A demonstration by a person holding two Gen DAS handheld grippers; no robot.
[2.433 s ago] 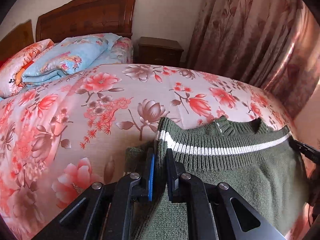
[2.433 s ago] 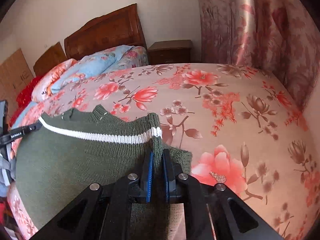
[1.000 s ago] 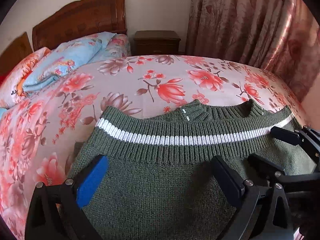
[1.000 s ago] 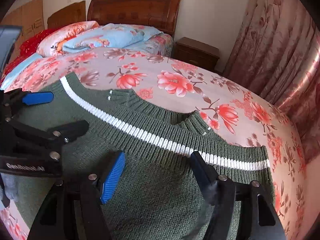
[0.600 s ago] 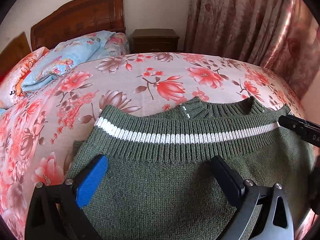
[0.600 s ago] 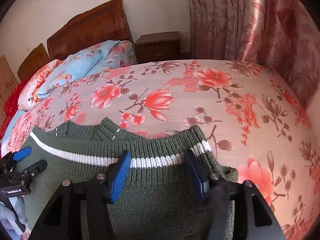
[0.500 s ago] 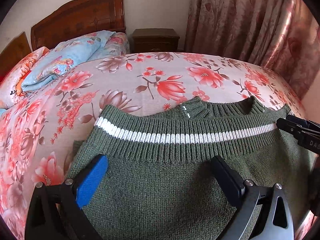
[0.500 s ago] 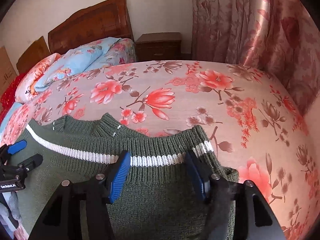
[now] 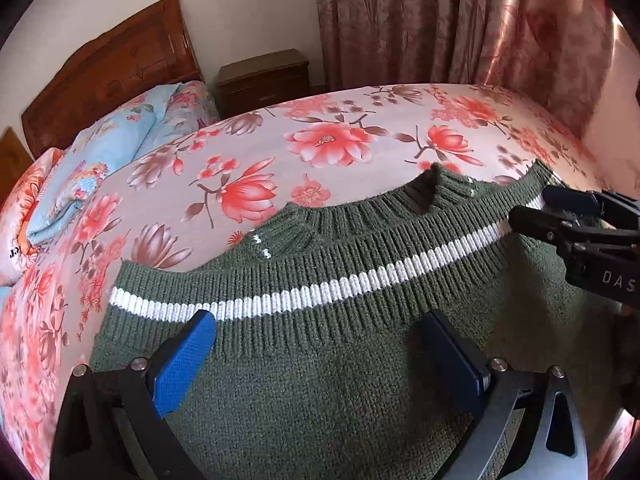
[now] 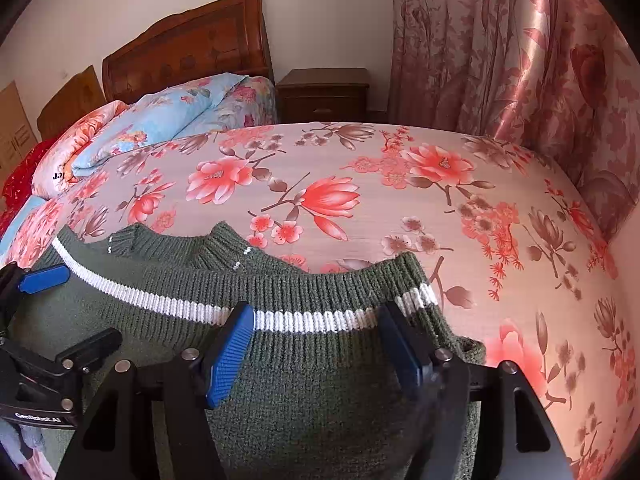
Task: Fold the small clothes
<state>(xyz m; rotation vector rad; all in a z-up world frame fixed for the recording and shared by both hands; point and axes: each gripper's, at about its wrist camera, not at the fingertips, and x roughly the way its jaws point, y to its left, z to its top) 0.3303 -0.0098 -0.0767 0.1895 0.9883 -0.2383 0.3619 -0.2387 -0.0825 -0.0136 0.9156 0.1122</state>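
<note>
- Near the foot edge of the floral pink bed [image 10: 400,200] lies the dark green knitted sweater with a white stripe [image 9: 320,360], folded over, its striped hem towards the headboard.
- Left gripper [image 9: 320,356] hovers wide open above the knit, gripping nothing.
- Right gripper [image 10: 320,344] is opening over the hem's right corner; the cloth lies under it, unpinched.
- One fold looks done; narrowing folds and final tidying probably remain.

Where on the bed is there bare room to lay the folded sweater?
Free: the floral bedspread beyond the green sweater, between the blue quilt and the curtain. Crowded: the near edge, under the sweater and both hand-held grippers.
</note>
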